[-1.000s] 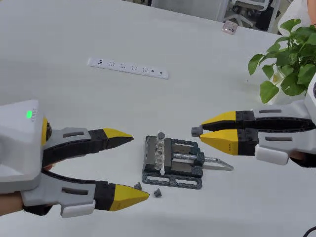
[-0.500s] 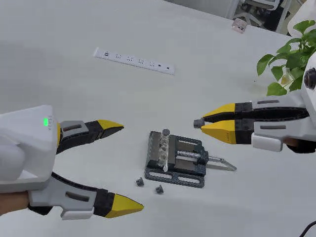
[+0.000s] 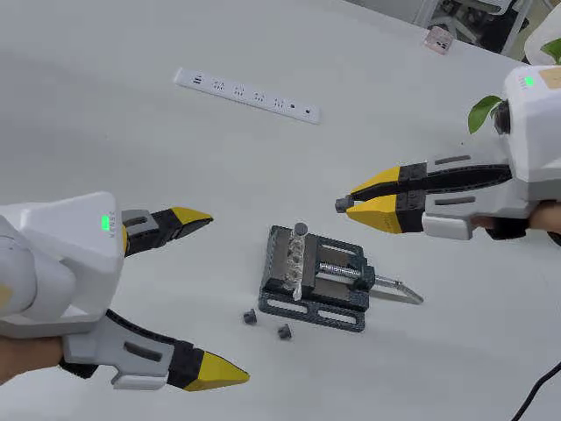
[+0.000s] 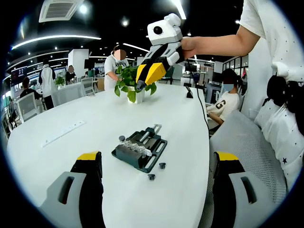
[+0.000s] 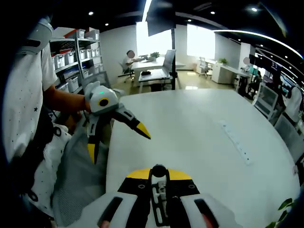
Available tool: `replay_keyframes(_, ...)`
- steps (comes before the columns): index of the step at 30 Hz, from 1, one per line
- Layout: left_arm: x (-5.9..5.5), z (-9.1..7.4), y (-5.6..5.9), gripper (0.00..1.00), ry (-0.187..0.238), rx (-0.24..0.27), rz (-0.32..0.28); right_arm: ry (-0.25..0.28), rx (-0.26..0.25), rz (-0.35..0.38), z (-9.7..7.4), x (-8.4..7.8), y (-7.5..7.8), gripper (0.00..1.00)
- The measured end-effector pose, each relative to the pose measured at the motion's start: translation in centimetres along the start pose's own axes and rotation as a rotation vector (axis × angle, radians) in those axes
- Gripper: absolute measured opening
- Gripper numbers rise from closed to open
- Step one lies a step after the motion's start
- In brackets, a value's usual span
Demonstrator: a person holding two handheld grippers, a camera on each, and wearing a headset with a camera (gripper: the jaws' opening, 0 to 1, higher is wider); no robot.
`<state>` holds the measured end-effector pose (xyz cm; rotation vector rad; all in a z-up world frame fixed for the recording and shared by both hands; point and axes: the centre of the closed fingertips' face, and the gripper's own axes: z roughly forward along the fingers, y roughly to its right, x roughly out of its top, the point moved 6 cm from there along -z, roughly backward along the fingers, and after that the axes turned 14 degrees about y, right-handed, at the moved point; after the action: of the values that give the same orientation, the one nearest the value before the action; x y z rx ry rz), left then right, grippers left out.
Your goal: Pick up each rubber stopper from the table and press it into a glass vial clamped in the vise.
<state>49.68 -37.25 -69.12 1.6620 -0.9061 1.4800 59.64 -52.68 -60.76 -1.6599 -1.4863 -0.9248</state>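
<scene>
A dark vise (image 3: 337,303) stands mid-table with a row of glass vials (image 3: 296,263) clamped in it; the far vial carries a grey stopper (image 3: 301,229). Two loose stoppers (image 3: 250,317) (image 3: 284,331) lie just in front of the vise. My right gripper (image 3: 350,203) hovers up and right of the vise, shut on a small grey stopper (image 3: 342,204), seen close up as the stopper (image 5: 158,170) between its jaws. My left gripper (image 3: 221,298) is wide open, left of the vise, holding nothing. In the left gripper view the vise (image 4: 140,149) lies ahead of the left gripper (image 4: 158,157).
A white power strip (image 3: 247,95) lies at the far side of the table. A potted plant (image 4: 128,80) stands near the right edge. The person's body and a grey chair (image 4: 247,142) are close by. A black cable (image 3: 535,399) shows at the bottom right.
My left gripper has drawn back from the loose stoppers, still open. My right gripper has kept hold of its stopper and risen a little. The head camera has shifted.
</scene>
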Motion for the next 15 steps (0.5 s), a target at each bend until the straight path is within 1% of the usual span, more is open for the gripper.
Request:
replay_keyframes(1,-0.1,0.1,-0.1,0.98,0.005,0.003,-0.004,-0.02,0.004,0.001,0.4,-0.2,0.4,0.05)
replay_keyframes(3,-0.3,0.2,-0.1,0.98,0.002,0.005,-0.011,-0.043,0.005,0.006,0.9,-0.5,0.8,0.05)
replay_keyframes(6,-0.9,0.3,-0.2,0.99,-0.006,0.005,-0.011,-0.102,0.022,-0.005,1.9,-1.3,1.7,0.05)
replay_keyframes(8,-1.1,0.3,-0.2,0.99,-0.007,0.003,-0.015,-0.128,0.029,-0.003,2.5,-1.7,2.2,0.05)
replay_keyframes(10,-1.4,0.4,-0.2,0.99,-0.01,-0.001,-0.018,-0.193,0.033,-0.029,2.9,-2.5,2.8,0.05)
replay_keyframes(11,-1.6,0.4,-0.3,0.99,-0.012,-0.002,-0.019,-0.211,0.04,-0.043,3.2,-2.7,3.0,0.05)
replay_keyframes(14,-1.9,0.4,-0.4,0.99,-0.012,-0.003,-0.025,-0.265,0.056,-0.053,4.2,-3.6,3.5,0.05)
replay_keyframes(15,-2.0,0.4,-0.4,0.99,-0.013,-0.004,-0.028,-0.276,0.058,-0.061,4.4,-3.8,3.7,0.05)
